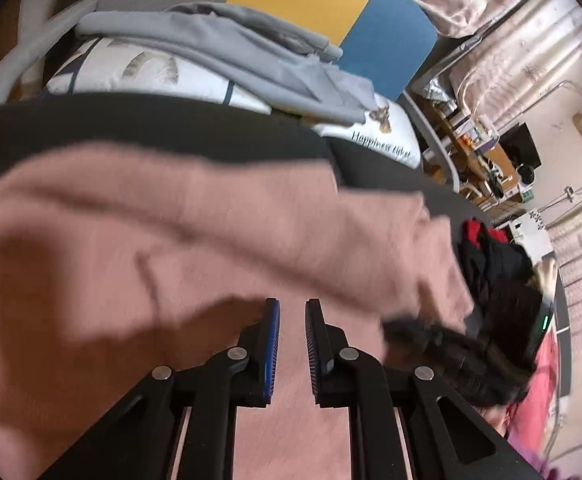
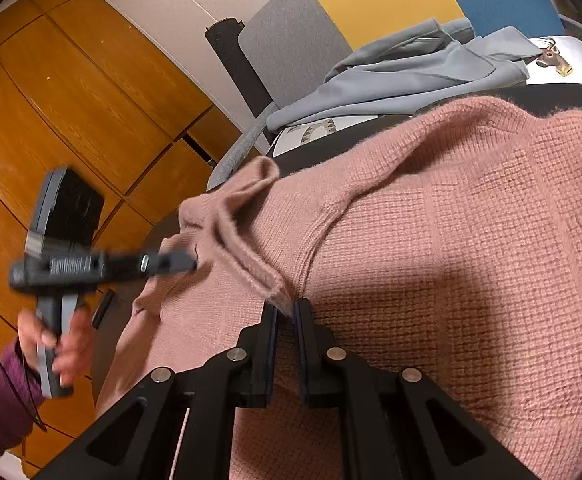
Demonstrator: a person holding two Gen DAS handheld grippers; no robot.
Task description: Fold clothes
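Two grippers work one pink sweater (image 2: 451,240), which lies spread on a dark table (image 1: 171,128) beside a grey garment (image 2: 411,76). The knit looks soft, thick and limp, light enough to lift by an edge but likely to sag and stretch, so ribbed hems and cuffs seem the best holds. The right gripper (image 2: 286,308) is clamped on a ribbed fold of it, the fabric pinched between its tips. The left gripper (image 1: 292,308) has its fingers nearly together with nothing between them; in its own view the sweater lies below and ahead, while the right wrist view shows it at the sleeve end.
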